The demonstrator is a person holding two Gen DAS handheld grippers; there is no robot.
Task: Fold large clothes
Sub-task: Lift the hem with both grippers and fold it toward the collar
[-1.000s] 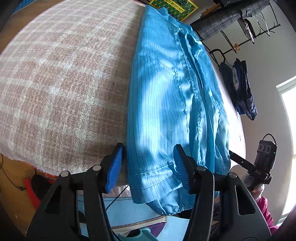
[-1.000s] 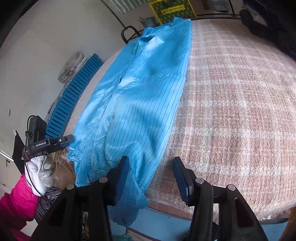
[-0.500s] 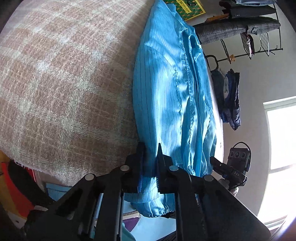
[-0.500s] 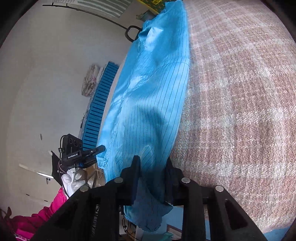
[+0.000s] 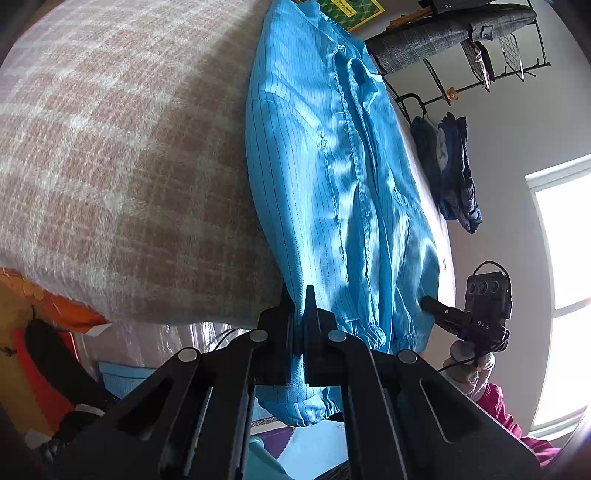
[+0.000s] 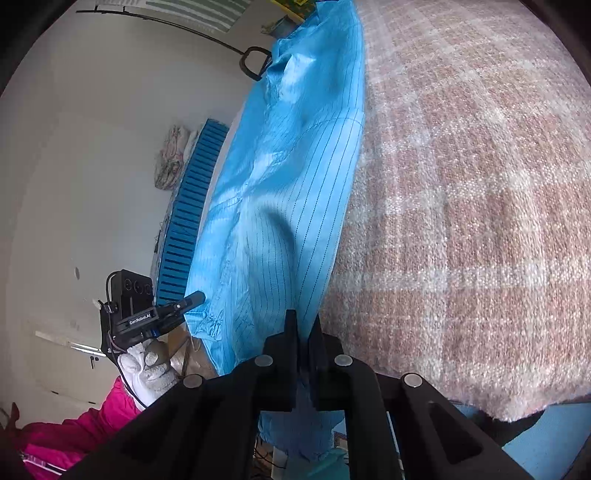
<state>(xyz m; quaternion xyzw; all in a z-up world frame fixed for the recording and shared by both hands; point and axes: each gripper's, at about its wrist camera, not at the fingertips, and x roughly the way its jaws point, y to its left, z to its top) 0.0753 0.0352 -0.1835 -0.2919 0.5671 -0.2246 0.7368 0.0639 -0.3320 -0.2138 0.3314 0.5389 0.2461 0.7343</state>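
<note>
The blue garment [image 5: 332, 177] is laid lengthwise on the plaid blanket [image 5: 110, 166], its long axis running away from both claws. The near end is pinched by the left gripper [image 5: 298, 295] and right gripper [image 6: 302, 325], both just clamped tight on cloth.

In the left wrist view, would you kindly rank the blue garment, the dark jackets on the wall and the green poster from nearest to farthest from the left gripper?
1. Blue garment: clamped in the left gripper, at the blanket's edge.
2. Dark jackets: hanging on the wall, right.
3. Green poster: top, beyond the garment's far end.
</note>
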